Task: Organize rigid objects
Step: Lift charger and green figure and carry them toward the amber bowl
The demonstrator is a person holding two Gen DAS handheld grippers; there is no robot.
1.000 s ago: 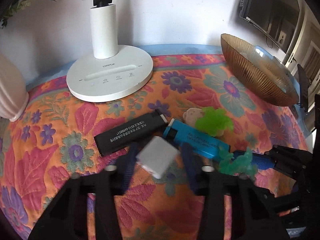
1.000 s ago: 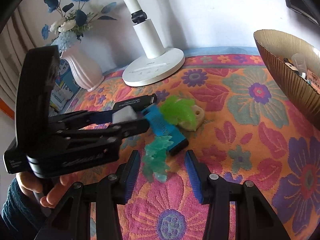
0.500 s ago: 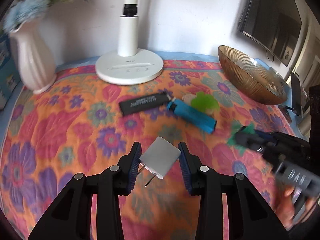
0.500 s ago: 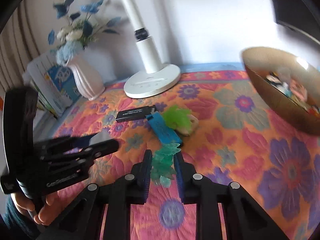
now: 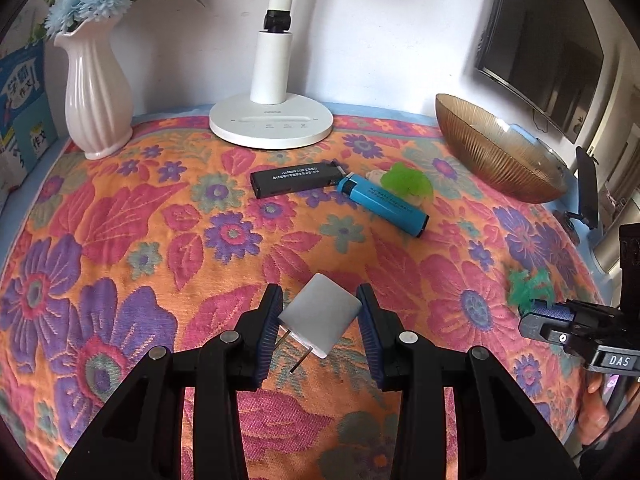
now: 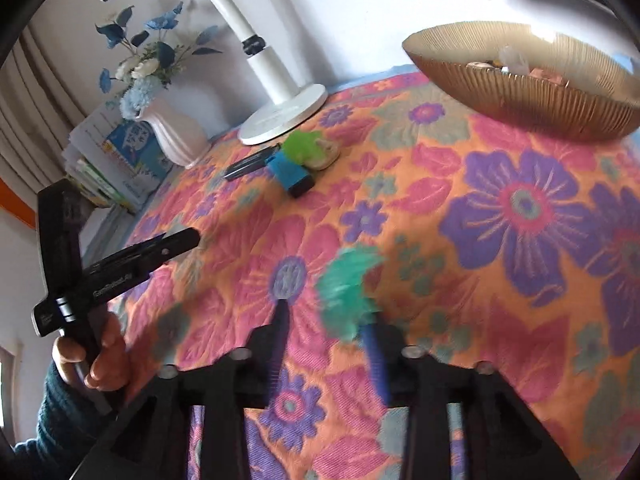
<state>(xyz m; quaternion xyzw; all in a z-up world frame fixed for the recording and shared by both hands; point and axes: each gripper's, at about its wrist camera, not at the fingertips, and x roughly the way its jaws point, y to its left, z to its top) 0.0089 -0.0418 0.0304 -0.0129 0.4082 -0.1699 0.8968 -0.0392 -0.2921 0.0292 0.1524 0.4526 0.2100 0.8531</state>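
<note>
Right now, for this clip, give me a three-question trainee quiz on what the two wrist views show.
1. True or false: the left gripper grips a white plug adapter.
2. Which lies nearer the lamp base: (a) black lighter (b) blue lighter?
3. Fill in: the teal plastic toy sits at the right gripper, whose jaws are ____.

Key: 1 true; 2 a; 3 opening.
</note>
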